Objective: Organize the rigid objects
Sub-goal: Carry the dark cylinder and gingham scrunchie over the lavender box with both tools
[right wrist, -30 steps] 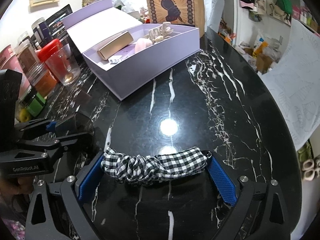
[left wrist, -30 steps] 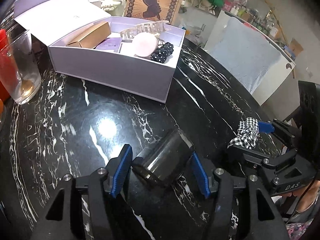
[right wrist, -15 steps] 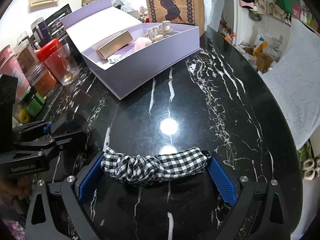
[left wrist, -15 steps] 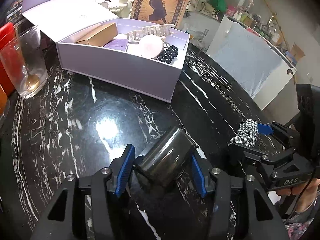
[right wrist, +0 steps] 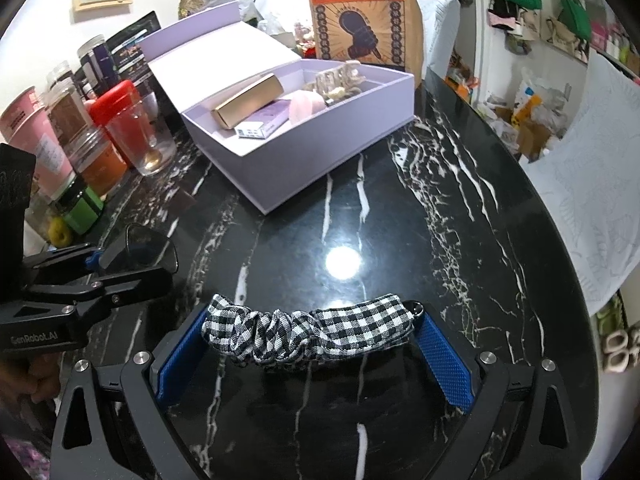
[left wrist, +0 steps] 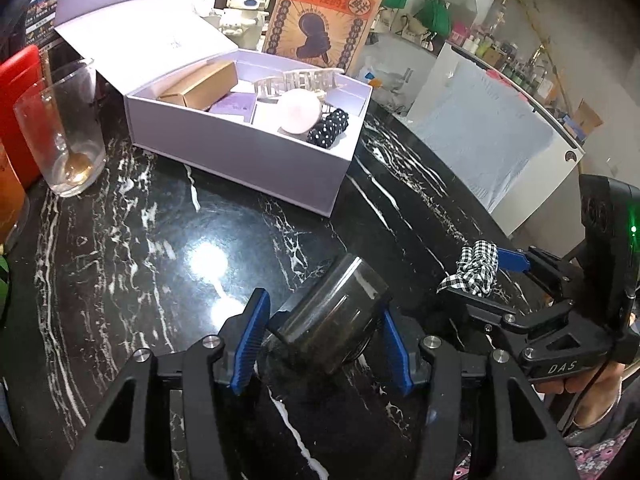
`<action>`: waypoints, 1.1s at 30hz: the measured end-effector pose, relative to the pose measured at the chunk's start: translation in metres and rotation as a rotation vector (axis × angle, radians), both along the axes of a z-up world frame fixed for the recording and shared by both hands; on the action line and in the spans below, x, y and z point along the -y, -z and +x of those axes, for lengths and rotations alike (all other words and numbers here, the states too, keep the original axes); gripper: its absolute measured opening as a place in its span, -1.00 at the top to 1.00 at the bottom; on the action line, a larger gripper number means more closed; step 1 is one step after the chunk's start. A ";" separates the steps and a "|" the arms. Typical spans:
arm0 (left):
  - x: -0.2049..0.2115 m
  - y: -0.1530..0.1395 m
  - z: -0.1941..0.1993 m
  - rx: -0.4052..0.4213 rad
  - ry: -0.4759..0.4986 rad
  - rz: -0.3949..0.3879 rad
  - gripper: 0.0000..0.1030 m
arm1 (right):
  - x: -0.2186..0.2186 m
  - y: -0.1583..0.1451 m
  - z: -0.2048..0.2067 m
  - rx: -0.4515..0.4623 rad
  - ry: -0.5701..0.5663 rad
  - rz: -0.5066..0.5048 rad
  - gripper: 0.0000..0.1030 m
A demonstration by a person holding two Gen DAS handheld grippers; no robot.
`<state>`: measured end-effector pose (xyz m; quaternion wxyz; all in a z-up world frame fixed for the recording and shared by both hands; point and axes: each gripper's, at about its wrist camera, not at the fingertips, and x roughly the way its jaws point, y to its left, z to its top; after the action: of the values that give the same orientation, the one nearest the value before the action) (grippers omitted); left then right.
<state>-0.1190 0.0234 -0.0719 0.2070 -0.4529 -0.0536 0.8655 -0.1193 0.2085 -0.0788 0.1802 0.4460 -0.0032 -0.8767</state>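
Two grips | left fingers (left wrist: 322, 344) pinching dark jar (left wrist: 332, 326) sidewalls (slick, stiff) | right fingers (right wrist: 316, 354) holding wide, gripping soft scrunchie (right wrist: 308, 330)

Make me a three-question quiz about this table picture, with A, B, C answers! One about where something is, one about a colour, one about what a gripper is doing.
1. Where is the pink ball?
A. in the lilac box
B. in the glass
C. on the bare table

2. What colour are the gripper pads?
A. yellow
B. blue
C. white

3. What is the left gripper doing?
A. hanging open and empty
B. clamping a spoon
C. clamping a dark jar

Answers:
1. A, the ball sits inside the open box beside a dotted black scrunchie.
2. B, both ribbed pads show bright blue.
3. C, the pads press on the jar's sides, and it is tilted.
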 end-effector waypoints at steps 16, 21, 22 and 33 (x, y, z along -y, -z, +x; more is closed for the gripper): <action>0.003 -0.033 0.012 -0.091 0.009 0.018 -0.03 | 0.015 -0.034 0.018 -0.110 -0.026 0.028 -0.93; 0.003 -0.043 0.010 -0.112 0.011 0.021 -0.03 | 0.017 -0.044 0.021 -0.135 -0.047 0.030 -0.93; 0.003 -0.045 0.009 -0.118 0.008 0.021 -0.03 | 0.018 -0.047 0.020 -0.143 -0.051 0.033 -0.93; 0.011 -0.071 -0.013 -0.159 -0.029 0.026 -0.03 | 0.025 -0.077 0.002 -0.200 -0.108 0.012 -0.93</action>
<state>-0.1316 0.0124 -0.0011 0.2040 -0.3791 -0.0547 0.9009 -0.1177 0.1839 -0.0015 0.2240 0.3567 0.0443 -0.9059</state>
